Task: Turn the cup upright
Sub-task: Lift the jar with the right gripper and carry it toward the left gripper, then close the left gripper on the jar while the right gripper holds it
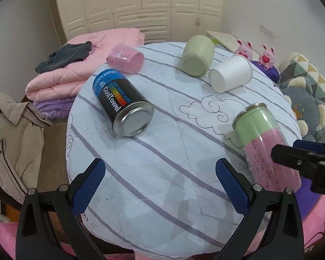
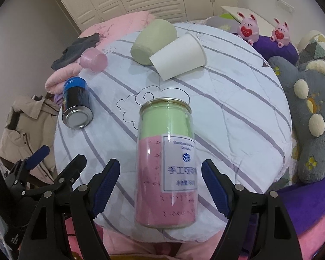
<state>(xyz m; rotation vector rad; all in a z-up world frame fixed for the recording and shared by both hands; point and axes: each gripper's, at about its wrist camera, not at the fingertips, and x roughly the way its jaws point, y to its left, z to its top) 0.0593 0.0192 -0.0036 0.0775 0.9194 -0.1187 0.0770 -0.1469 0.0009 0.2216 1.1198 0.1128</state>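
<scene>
Several containers lie on their sides on a striped blue quilt [image 1: 162,156]. A white paper cup [image 1: 230,73] [image 2: 179,56] lies at the far side beside a green cup [image 1: 197,56] [image 2: 151,41]. A small pink cup [image 1: 125,58] [image 2: 94,59] lies far left. A black and blue can [image 1: 121,101] [image 2: 75,104] lies at the left. A clear jar with green and pink filling [image 2: 165,162] [image 1: 262,143] lies between the fingers of my open right gripper [image 2: 160,188], not clamped. My left gripper [image 1: 160,188] is open and empty over bare quilt.
Folded pink blankets [image 1: 60,75] and a dark cloth [image 1: 67,56] lie far left. A beige jacket [image 1: 13,143] hangs at the left. Pink rabbit toys [image 2: 248,27] and a grey plush toy [image 2: 309,130] sit at the right. White cupboards [image 1: 140,6] stand behind.
</scene>
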